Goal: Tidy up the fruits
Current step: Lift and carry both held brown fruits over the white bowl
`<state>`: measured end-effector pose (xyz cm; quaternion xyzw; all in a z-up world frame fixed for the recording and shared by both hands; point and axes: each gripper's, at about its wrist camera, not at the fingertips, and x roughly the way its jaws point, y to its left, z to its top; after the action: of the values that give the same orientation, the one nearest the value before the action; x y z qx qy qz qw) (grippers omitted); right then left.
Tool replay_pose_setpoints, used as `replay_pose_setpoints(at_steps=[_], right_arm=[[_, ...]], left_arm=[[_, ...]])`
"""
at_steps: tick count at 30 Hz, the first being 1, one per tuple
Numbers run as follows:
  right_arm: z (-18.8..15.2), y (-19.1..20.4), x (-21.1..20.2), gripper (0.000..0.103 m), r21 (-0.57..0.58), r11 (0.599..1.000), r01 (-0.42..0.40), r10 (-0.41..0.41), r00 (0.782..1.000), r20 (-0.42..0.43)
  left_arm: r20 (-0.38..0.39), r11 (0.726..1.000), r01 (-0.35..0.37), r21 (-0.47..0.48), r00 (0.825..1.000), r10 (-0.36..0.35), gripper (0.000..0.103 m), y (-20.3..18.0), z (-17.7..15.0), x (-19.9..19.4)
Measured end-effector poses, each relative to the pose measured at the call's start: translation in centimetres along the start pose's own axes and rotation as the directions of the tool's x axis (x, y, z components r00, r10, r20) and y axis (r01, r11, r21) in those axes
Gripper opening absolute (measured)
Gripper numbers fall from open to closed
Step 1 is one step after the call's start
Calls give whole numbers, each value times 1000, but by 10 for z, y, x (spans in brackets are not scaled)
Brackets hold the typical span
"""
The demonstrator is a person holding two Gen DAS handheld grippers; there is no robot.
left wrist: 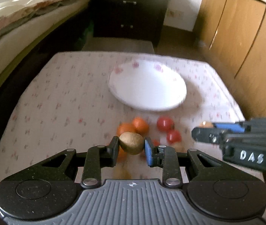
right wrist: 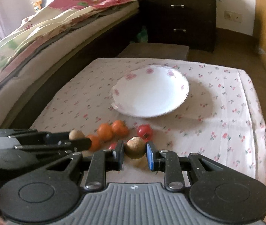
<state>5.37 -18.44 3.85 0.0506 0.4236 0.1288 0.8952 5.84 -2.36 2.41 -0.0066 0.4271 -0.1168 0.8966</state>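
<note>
Both grippers are at the carrying step: the left gripper is clamped on a brown kiwi, the right gripper on another kiwi, near the oranges and tomatoes. Next, each probably goes far to the empty white plate for release.

Three round orange fruits lie in a row, with two brown fuzzy kiwis and at least two small red tomatoes; a third red shape is mostly hidden. There is one white floral-rimmed ceramic plate.
</note>
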Motion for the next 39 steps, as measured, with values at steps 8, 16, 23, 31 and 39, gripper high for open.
replay_pose_setpoints(at_steps=[8, 16, 23, 31, 39], right_arm=[[35, -18, 39, 27, -15, 1000, 22, -22, 1000, -1], [62, -33, 70, 27, -25, 999, 30, -30, 1000, 9], [72, -42, 92, 27, -44, 998, 40, -41, 999, -12], [70, -42, 107, 27, -52, 998, 25, -27, 999, -35], [71, -45, 111, 27, -45, 999, 1, -3, 999, -48]], left_arm=[[34, 999, 37, -21, 999, -36, 36, -5, 45, 41], [14, 999, 32, -25, 999, -31, 36, -2, 70, 81], [-19, 998, 38, -49, 999, -39, 37, 4, 76, 102], [-49, 998, 26, -62, 998, -29, 35, 8, 74, 112], [-57, 998, 21, -63, 998, -25, 36, 9, 74, 112]])
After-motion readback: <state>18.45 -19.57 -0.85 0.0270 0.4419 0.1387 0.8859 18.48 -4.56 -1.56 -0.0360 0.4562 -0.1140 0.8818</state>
